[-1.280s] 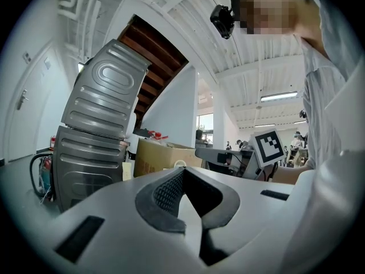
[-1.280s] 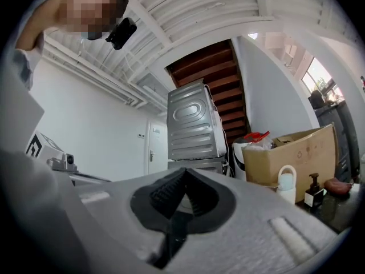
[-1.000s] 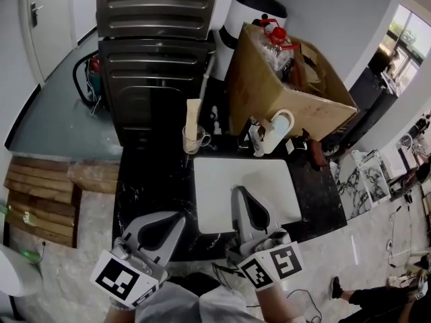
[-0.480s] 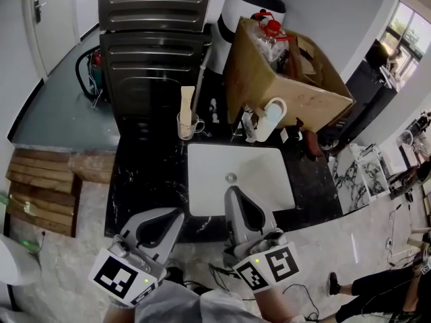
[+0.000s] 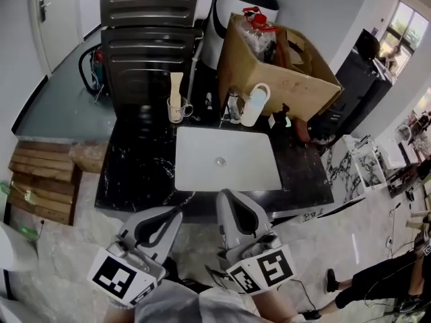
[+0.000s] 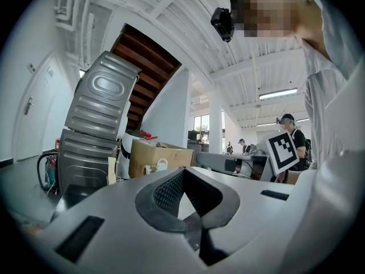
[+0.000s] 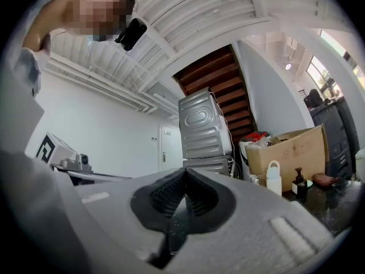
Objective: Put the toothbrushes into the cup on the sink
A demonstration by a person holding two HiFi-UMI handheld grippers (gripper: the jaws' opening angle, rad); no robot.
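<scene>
A clear glass cup (image 5: 176, 108) stands on the black counter at the back left corner of the white sink (image 5: 225, 159). A pale tan flat stick (image 5: 176, 89) rises out of it; I cannot tell whether it is a toothbrush. Both grippers hang in front of the counter's near edge, over the floor. My left gripper (image 5: 176, 210) is shut with nothing in it, and so is my right gripper (image 5: 225, 195). In the left gripper view the cup (image 6: 112, 180) shows far off beyond the shut left gripper (image 6: 183, 170). The right gripper (image 7: 185, 170) shows its pads pressed together.
Behind the sink stand a faucet (image 5: 232, 106), a white bottle (image 5: 254, 105), a dark pump bottle (image 5: 283, 113) and a large cardboard box (image 5: 279, 66). Stacked grey machines (image 5: 151, 19) rise at the back. Wooden planks (image 5: 44, 180) lie left; a person (image 5: 377, 284) stands lower right.
Both grippers have drawn back together from over the sink to in front of the counter's edge. The counter and sink now lie farther off. Both stay shut.
</scene>
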